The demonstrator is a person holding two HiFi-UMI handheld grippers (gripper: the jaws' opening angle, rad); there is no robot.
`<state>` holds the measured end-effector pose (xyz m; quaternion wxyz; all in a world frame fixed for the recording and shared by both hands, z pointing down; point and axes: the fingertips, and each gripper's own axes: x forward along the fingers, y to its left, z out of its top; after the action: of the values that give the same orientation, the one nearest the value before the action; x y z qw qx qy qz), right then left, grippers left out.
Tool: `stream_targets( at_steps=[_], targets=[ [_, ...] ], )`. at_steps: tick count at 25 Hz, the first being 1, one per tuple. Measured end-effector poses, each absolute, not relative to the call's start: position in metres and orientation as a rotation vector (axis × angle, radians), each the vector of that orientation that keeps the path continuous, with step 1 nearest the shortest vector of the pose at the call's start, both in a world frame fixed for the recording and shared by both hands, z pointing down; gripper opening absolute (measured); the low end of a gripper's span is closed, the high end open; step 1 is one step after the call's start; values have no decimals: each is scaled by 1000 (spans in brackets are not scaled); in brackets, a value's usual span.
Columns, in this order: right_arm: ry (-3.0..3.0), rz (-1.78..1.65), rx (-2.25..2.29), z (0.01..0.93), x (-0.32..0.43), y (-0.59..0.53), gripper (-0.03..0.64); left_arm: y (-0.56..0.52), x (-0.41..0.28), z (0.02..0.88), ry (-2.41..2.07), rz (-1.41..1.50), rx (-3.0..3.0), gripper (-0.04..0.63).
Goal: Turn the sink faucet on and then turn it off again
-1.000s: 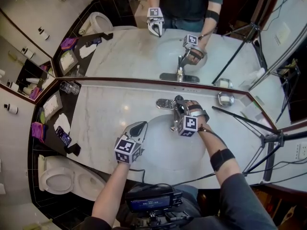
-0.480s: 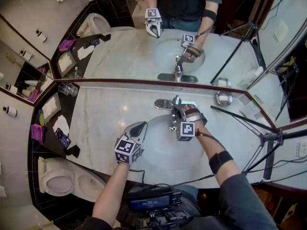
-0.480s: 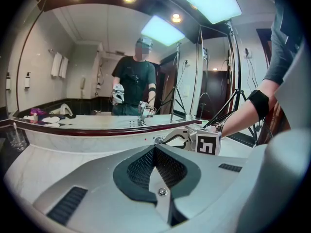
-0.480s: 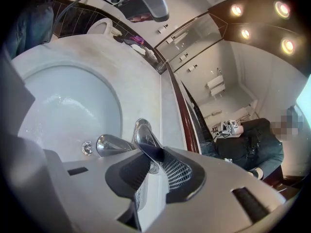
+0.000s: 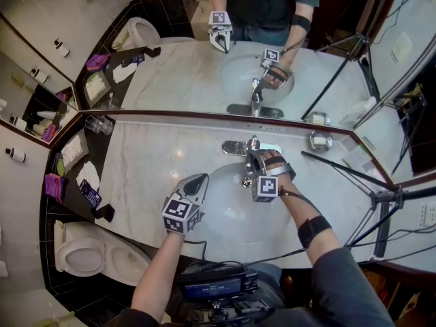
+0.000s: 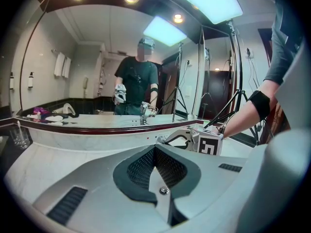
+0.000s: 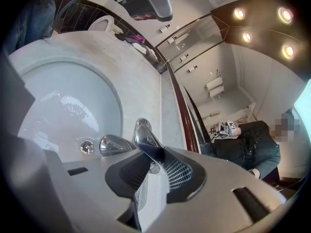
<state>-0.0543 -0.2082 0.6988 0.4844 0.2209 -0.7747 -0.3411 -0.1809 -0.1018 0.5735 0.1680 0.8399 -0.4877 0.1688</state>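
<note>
Right tongs [image 5: 257, 159] tighter on faucet handle [image 7: 142, 134]

White toilet [image 5: 80, 254], glass tumblers [image 5: 100, 124], black tripod [image 5: 379, 197]

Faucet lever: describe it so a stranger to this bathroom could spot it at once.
The white marble counter holds an oval basin with a chrome faucet at its back rim. The lever is the flat chrome blade atop that faucet, above the rounded spout. It alone sits gripped in the right hand-held gripper, whose jaws have just been closing.
</note>
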Motion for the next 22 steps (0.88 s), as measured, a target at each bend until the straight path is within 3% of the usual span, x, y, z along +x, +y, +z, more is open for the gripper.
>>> stream_targets(
  at_steps=[12, 19, 22],
  targets=[
    [-1857, -719, 605, 695, -43, -195, 92, -89, -190, 564, -1424, 449, 2392, 0],
    [-1952, -560, 827, 645, -13, -179, 91, -78, -199, 559, -1441, 402, 2384, 0],
    [-2022, -447, 927, 621, 1, -169, 28, -75, -198, 556, -1439, 392, 2394, 0]
  ],
)
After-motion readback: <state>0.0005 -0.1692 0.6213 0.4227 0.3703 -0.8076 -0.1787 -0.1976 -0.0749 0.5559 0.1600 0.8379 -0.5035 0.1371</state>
